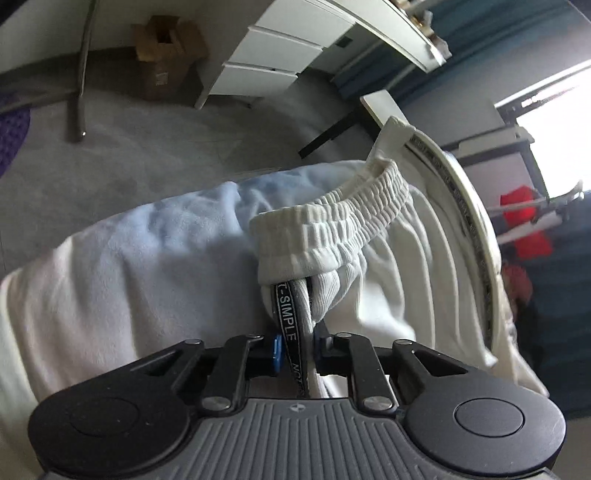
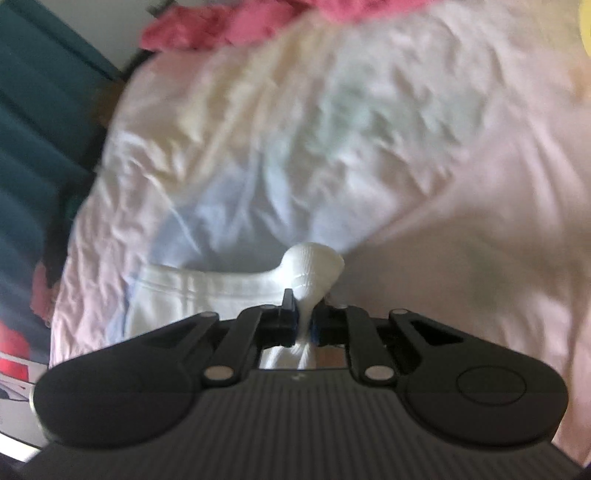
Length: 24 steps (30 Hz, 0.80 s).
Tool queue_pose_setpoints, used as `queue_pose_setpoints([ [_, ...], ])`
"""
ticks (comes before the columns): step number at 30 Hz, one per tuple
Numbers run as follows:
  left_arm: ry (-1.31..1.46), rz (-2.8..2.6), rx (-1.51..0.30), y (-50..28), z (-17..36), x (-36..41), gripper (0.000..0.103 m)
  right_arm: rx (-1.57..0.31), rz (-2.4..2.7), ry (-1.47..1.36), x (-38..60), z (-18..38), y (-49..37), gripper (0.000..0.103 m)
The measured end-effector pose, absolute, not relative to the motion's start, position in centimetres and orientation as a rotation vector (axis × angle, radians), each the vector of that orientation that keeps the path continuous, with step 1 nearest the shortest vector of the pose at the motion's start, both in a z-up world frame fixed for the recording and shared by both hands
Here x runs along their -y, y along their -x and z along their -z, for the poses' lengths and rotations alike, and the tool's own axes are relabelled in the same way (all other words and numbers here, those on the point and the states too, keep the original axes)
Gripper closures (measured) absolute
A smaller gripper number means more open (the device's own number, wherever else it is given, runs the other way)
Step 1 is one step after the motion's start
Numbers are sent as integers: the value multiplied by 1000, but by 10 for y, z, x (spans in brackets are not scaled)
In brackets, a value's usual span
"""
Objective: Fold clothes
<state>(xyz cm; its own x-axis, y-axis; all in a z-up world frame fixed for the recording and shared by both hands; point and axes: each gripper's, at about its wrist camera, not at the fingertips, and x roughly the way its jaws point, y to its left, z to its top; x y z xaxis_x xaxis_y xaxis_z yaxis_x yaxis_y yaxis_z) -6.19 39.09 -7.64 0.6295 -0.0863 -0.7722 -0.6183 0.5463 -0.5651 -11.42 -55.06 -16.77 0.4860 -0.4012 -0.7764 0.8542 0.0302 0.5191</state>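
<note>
A pair of white ribbed shorts (image 1: 384,273) with an elastic waistband (image 1: 332,229) and a black-lettered side stripe (image 1: 469,236) hangs in the air in the left wrist view. My left gripper (image 1: 297,345) is shut on the waistband end, pinching the lettered strip. In the right wrist view my right gripper (image 2: 303,325) is shut on a bunched corner of the same white shorts (image 2: 314,266), whose hem (image 2: 207,284) stretches left. Below lies a wrinkled pale sheet (image 2: 332,147).
A pale blue-white blanket (image 1: 129,266) lies under the shorts. Grey floor (image 1: 166,147), a cardboard box (image 1: 166,55) and white drawers (image 1: 273,55) are beyond. Pink cloth (image 2: 229,26) lies at the sheet's far edge, and a teal surface (image 2: 37,110) is at left.
</note>
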Motion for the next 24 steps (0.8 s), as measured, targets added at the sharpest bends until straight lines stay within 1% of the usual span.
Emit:
queue_pose_setpoints([
  [1, 917, -360, -863, 60, 71, -387, 77, -482, 1028, -1187, 551, 167, 117, 87],
  [2, 873, -354, -873, 59, 65, -384, 72, -478, 1029, -1188, 552, 164, 120, 80],
  [3, 826, -349, -880, 58, 59, -380, 57, -473, 1035, -1172, 551, 160, 121, 71],
  [4, 772, -347, -881, 60, 50, -375, 42, -467, 1030, -1145, 551, 155, 120, 66],
  [5, 715, -345, -872, 59, 41, -367, 36, -456, 1000, -1094, 550, 150, 114, 50],
  [6, 657, -347, -859, 56, 35, -358, 27, -445, 969, -1043, 549, 146, 108, 35],
  [7, 593, -351, -843, 53, 26, -351, 23, -434, 938, -993, 548, 141, 101, 31],
  [8, 530, -351, -822, 53, 17, -340, 22, -423, 907, -942, 547, 137, 95, 26],
  [10, 426, -332, -769, 48, 1, -315, 21, -401, 845, -842, 545, 127, 83, 26],
  [14, 345, -228, -679, 32, -22, -255, 20, -367, 724, -654, 542, 112, 57, 28],
  [17, 297, -142, -617, 19, -35, -197, 18, -439, 672, -617, 546, 125, 31, 28],
  [20, 246, -35, -588, -5, -33, -133, 16, -511, 619, -579, 550, 139, 5, 28],
  [24, 202, 74, -601, -33, -11, -63, 16, -578, 601, -496, 553, 152, -19, 28],
])
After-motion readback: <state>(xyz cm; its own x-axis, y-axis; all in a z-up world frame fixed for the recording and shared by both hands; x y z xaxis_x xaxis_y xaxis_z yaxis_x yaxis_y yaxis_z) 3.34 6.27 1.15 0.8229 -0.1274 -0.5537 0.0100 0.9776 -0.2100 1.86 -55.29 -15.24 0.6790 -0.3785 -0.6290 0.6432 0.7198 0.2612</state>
